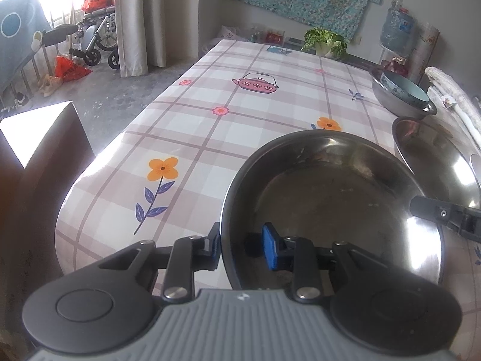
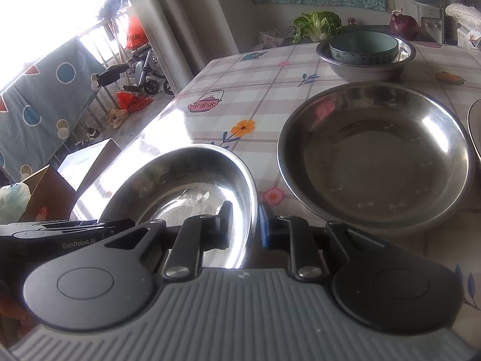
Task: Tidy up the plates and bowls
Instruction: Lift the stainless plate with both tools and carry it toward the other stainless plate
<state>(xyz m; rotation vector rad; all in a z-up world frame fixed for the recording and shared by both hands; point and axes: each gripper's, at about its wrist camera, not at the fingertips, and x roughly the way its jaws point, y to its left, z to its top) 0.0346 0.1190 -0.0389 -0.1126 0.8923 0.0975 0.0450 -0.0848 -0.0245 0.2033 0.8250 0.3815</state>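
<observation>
A shallow steel plate [image 1: 330, 204] is held from both sides over the near end of the checked table [image 1: 210, 126]. My left gripper [image 1: 243, 246] is shut on its left rim, one finger outside and the blue pad [image 1: 272, 249] inside. My right gripper [image 2: 245, 222] is shut on the right rim of the same plate [image 2: 180, 186], and it shows in the left wrist view at the plate's right edge [image 1: 427, 209]. The left gripper [image 2: 114, 228] shows at that plate's left side. A larger steel plate [image 2: 375, 156] lies on the table to the right.
At the back, a steel bowl [image 2: 366, 66] holds a teal ceramic bowl [image 2: 363, 48]. A cabbage [image 2: 315, 24] and a red onion [image 2: 402, 25] sit at the far end. Another dish's rim [image 2: 475, 129] shows at far right. A cardboard box [image 1: 45, 138] stands beyond the table's left edge.
</observation>
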